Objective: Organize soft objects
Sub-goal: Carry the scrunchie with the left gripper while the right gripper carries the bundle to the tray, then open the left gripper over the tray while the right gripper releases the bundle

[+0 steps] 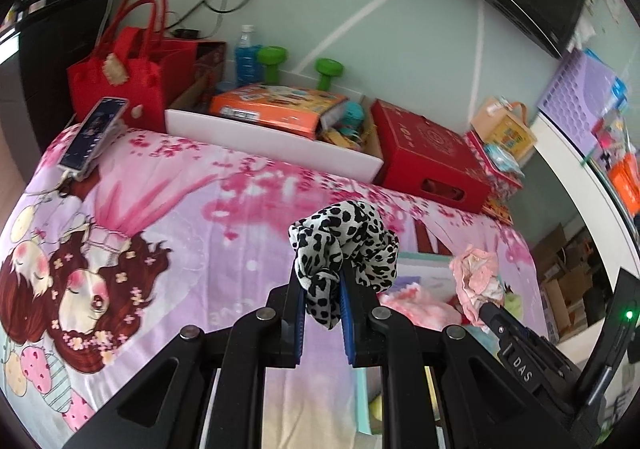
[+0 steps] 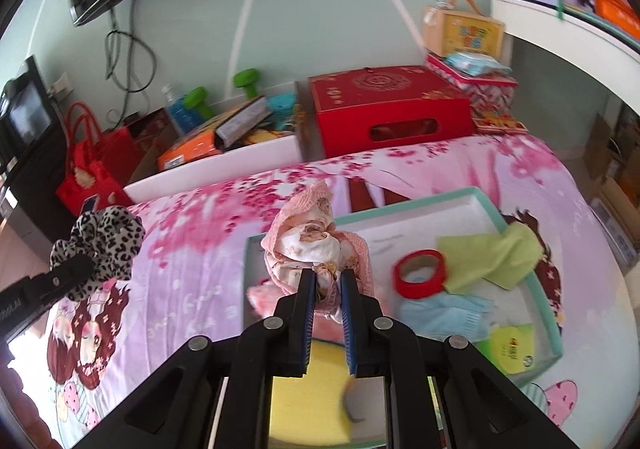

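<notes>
We grip the leopard scrunchie (image 1: 346, 245) in our left gripper (image 1: 323, 283), left of the tray (image 2: 520, 233); our right gripper (image 2: 329, 281) pinches the pink cloth (image 2: 316, 245) above it. We should lower each gently before releasing.

Both hand-held grippers clamped, lifted above the bed (image 1: 160, 209)

Left hand-held gripper (image 1: 323, 281) pinches a leopard scrunchie (image 1: 344, 245); right hand-held gripper (image 2: 329, 281) pinches a pink cloth bundle (image 2: 316, 249), both angled downward.
</notes>
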`<state>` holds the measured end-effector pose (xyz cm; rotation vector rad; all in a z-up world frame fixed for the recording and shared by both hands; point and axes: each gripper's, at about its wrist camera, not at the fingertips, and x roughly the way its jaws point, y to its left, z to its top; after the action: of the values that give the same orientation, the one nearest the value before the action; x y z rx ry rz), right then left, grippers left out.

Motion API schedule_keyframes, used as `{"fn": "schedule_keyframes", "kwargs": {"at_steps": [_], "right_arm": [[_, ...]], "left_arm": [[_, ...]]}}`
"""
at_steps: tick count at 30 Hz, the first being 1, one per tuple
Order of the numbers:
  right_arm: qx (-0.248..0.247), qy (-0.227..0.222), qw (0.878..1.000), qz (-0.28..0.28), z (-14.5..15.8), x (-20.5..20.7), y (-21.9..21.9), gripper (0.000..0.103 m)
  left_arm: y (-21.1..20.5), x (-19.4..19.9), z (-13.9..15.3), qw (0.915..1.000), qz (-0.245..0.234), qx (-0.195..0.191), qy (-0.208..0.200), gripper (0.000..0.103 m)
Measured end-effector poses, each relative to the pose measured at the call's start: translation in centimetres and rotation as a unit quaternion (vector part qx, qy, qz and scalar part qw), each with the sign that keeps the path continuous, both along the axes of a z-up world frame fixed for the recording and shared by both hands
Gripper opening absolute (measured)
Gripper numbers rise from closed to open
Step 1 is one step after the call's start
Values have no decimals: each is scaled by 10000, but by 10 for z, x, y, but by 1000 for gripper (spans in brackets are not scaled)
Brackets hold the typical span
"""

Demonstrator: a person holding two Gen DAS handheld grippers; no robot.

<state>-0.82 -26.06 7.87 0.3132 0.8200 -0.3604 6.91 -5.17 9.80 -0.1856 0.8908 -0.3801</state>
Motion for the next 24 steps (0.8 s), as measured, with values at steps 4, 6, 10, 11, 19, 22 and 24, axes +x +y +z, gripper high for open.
{"fn": "schedule_keyframes", "kwargs": {"at_steps": [4,6,10,11,19,22,24], "right_arm": [[78,6,9997,-249,-1,-10,-20,14],[113,27,9991,-417,-2,-16,-31,14],[185,84,9963,-832,-4,-32,-56,14],[201,83,9958,-893,-4,-35,-60,14],[303,65,9915,-1260,-3,-51,-83,14],[299,78,9913,-1282,-3,-53,-86,14],[323,92,9915,-1260,-4,-53,-86,14]], "left_arm": [[-21,-4,-2,9996,-278,26,12,16],[-33,-8,-2,9990,-442,37,-2,16],[-58,-17,-3,9967,-807,83,-60,16],[-67,-20,-4,9956,-927,101,-60,16],[-115,-35,-18,9862,-1654,48,104,16],[-126,-38,-22,9835,-1806,91,103,16],[-132,-40,-23,9823,-1865,114,82,16]]}}
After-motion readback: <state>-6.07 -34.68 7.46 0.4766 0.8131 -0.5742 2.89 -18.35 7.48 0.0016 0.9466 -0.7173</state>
